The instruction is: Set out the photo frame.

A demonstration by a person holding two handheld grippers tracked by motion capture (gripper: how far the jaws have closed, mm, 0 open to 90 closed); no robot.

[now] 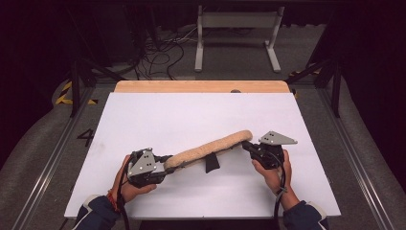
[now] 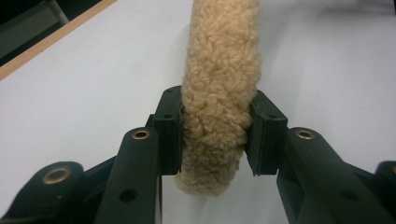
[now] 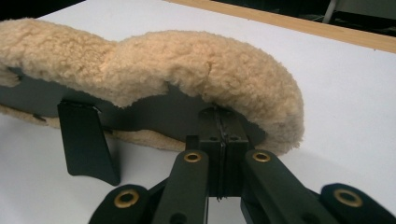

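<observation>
A long tan fleece pad (image 1: 210, 147) with a black underside stretches between both grippers, held a little above the white table (image 1: 191, 110). My left gripper (image 1: 168, 165) clamps the pad's left end, and in the left gripper view its pads (image 2: 169, 130) squeeze the fleece (image 2: 219, 84) from both sides. My right gripper (image 1: 246, 145) is at the pad's right end. In the right gripper view that gripper (image 3: 220, 135) is shut on the black lining edge under the fleece (image 3: 187, 65). A black strap tab (image 1: 211, 163) (image 3: 86, 144) hangs from the pad's middle down to the table.
A wooden strip (image 1: 201, 86) borders the table's far edge. Beyond it, a white metal stand (image 1: 237, 21) and loose cables (image 1: 158, 52) are on the floor. Metal rails (image 1: 48, 163) run along both sides of the table.
</observation>
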